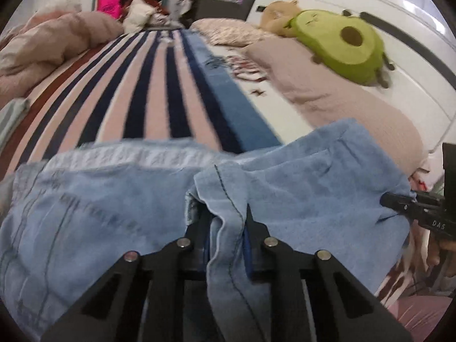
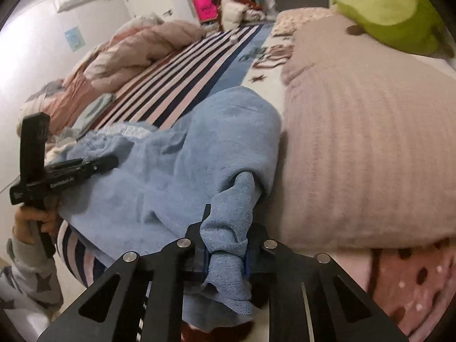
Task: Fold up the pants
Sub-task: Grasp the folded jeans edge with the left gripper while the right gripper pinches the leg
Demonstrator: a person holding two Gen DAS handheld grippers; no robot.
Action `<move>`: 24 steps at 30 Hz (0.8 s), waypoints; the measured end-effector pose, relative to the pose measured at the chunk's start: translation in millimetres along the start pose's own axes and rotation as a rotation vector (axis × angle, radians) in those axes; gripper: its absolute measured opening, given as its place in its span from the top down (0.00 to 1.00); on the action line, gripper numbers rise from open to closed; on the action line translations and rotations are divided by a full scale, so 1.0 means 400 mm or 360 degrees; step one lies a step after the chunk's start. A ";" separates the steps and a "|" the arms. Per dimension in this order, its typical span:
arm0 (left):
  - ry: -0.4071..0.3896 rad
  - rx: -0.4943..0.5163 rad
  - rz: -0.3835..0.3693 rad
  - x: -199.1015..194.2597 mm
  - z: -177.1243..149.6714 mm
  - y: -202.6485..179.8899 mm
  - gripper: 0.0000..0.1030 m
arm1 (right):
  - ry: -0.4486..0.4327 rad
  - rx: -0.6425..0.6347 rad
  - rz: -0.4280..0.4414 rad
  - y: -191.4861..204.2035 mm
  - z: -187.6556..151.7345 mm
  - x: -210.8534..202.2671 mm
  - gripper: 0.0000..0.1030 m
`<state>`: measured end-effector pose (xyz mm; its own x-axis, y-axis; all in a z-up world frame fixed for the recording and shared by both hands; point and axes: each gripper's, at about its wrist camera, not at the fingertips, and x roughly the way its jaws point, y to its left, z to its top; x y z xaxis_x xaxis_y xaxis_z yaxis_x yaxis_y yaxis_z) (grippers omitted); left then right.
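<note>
Light blue denim pants (image 1: 119,199) lie bunched across the near end of a striped bed cover (image 1: 148,91). My left gripper (image 1: 226,216) is shut on a fold of the denim with a dark seam line. At the right edge of the left wrist view the right gripper (image 1: 399,201) pinches the far edge of the cloth. In the right wrist view my right gripper (image 2: 228,228) is shut on a bunched piece of the pants (image 2: 176,156). The left gripper (image 2: 109,161) shows at the left, held by a hand (image 2: 31,219), its tip on the denim.
A pink ribbed pillow (image 2: 356,142) lies right beside the pants. A green avocado plush (image 1: 342,42) sits on the far pillow. A crumpled pink duvet (image 1: 48,48) fills the left side. A folded grey-green cloth (image 2: 94,111) lies on the stripes.
</note>
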<state>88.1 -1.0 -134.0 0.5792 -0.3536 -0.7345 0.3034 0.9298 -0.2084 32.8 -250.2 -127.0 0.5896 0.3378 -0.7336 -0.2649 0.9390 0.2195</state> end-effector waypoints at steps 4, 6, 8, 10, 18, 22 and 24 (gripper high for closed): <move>-0.0023 0.0050 -0.0031 0.012 0.021 -0.037 0.86 | -0.0031 0.0060 -0.0014 -0.014 -0.020 -0.056 0.90; 0.0013 0.0048 -0.0042 0.034 0.022 -0.046 0.86 | -0.0016 0.0075 -0.0027 -0.019 -0.031 -0.064 0.90; 0.0093 0.0060 -0.0018 0.068 0.012 -0.045 0.82 | 0.0013 0.0097 -0.0040 -0.028 -0.040 -0.060 0.86; 0.0142 0.0058 -0.0023 0.083 0.003 -0.041 0.77 | 0.0038 0.0117 -0.0069 -0.042 -0.049 -0.055 0.81; -0.0025 -0.0088 0.0011 -0.104 -0.045 0.030 0.29 | 0.0036 0.0128 -0.0160 -0.059 -0.065 -0.074 0.76; -0.0108 -0.0323 0.0058 -0.240 -0.101 0.123 0.28 | 0.0023 0.0128 -0.0170 -0.054 -0.077 -0.083 0.75; -0.0111 -0.0399 0.0092 -0.283 -0.142 0.159 0.28 | 0.0019 0.0134 -0.0167 -0.055 -0.079 -0.086 0.73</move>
<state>-1.1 104.2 -100.8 0.6433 -0.2975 -0.7055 0.0763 0.9418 -0.3275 -5.8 -284.7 -126.8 0.6015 0.2371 -0.7629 -0.1371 0.9714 0.1938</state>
